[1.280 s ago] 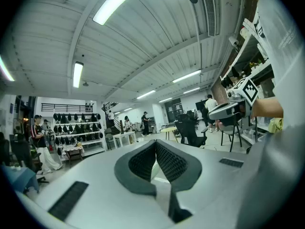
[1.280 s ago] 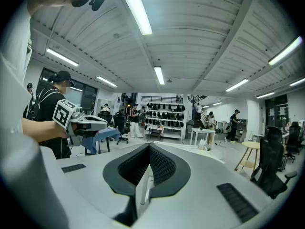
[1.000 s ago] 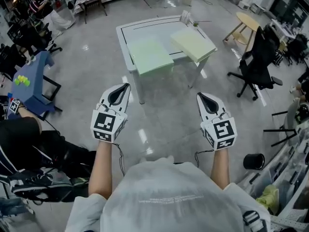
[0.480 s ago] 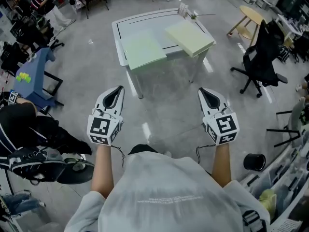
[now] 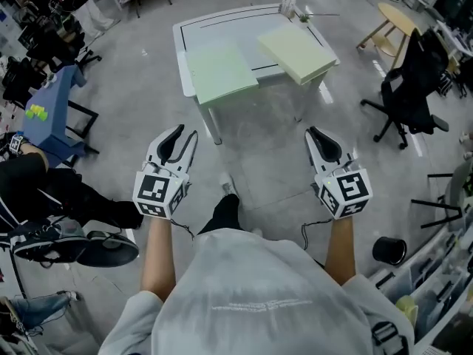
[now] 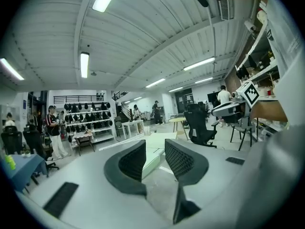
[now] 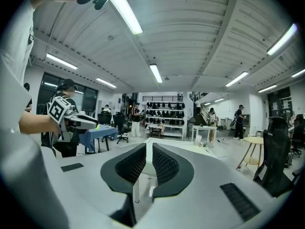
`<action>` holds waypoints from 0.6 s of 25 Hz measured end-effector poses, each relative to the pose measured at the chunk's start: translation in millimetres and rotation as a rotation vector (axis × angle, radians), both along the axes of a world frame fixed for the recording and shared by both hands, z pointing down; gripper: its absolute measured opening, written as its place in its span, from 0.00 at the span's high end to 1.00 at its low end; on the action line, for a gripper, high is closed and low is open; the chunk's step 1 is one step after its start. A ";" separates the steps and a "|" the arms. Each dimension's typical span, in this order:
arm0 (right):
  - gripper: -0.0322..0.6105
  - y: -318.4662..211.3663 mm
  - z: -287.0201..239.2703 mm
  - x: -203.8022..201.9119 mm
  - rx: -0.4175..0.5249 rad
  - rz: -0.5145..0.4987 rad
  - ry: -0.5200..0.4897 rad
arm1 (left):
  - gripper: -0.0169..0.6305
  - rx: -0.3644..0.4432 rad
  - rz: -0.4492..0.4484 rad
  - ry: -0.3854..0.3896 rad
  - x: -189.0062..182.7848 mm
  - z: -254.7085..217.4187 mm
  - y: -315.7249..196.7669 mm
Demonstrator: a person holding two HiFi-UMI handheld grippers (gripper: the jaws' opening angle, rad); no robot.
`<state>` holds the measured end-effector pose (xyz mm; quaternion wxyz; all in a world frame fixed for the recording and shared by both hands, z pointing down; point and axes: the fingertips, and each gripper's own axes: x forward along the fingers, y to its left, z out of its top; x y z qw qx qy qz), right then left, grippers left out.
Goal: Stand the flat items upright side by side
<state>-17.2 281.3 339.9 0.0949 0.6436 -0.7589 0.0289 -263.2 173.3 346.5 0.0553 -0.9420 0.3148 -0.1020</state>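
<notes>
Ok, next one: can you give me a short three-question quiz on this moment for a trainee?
1. True or false: the green board and the yellow board already stand upright on the table.
2. Which board lies on the side of the left tongs? A) green B) yellow
3. Fill in: the left tongs hold ____.

Key: 1 false, both lie flat. 2 A. 3 nothing; they have just been opening, with nothing between them, well short of the table.
</notes>
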 end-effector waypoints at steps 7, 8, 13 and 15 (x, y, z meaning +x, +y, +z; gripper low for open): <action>0.72 -92.6 5.4 15.2 -0.062 -0.024 0.016 | 0.74 -0.054 -0.027 0.059 11.9 21.8 -96.4; 0.69 -110.0 4.2 15.7 -0.073 -0.030 0.016 | 0.74 -0.062 -0.031 0.064 12.3 22.7 -113.8; 0.56 -194.3 1.0 15.4 -0.120 -0.046 0.006 | 0.70 -0.114 -0.040 0.068 15.5 27.1 -194.8; 0.52 -223.4 5.3 15.4 -0.143 -0.052 -0.012 | 0.69 -0.142 -0.051 0.071 15.8 31.5 -222.2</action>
